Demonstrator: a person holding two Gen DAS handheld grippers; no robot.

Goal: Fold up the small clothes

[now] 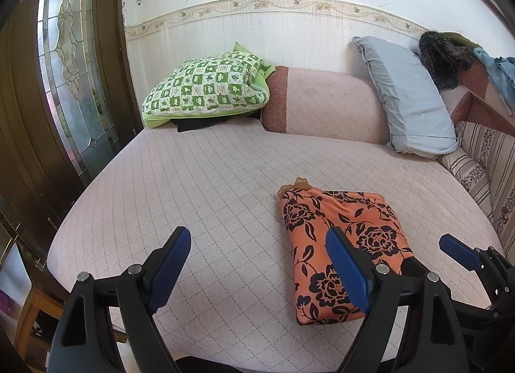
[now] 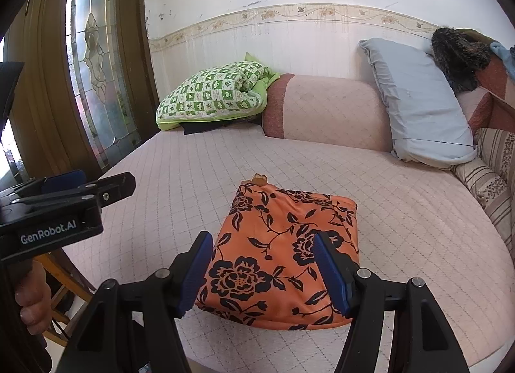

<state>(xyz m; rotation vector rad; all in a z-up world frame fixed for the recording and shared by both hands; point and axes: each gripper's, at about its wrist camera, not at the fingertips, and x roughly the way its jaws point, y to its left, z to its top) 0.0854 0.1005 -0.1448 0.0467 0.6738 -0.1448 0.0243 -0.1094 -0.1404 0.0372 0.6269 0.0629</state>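
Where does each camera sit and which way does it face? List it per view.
Left wrist: on the left gripper, facing down across the pink quilted bed; its open blue-padded fingers show, the right gripper at the edge.
Right wrist: on the right gripper, over the folded orange black-flowered garment; a hand shows.
Shared: bed, garment.

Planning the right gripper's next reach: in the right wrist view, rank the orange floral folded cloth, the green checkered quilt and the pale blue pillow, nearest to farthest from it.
1. Orange floral folded cloth: directly ahead of the right gripper, between its open jaws.
2. and 3. Pale blue pillow, back right against the wall, and green checkered quilt, back left by the door: too close to call.
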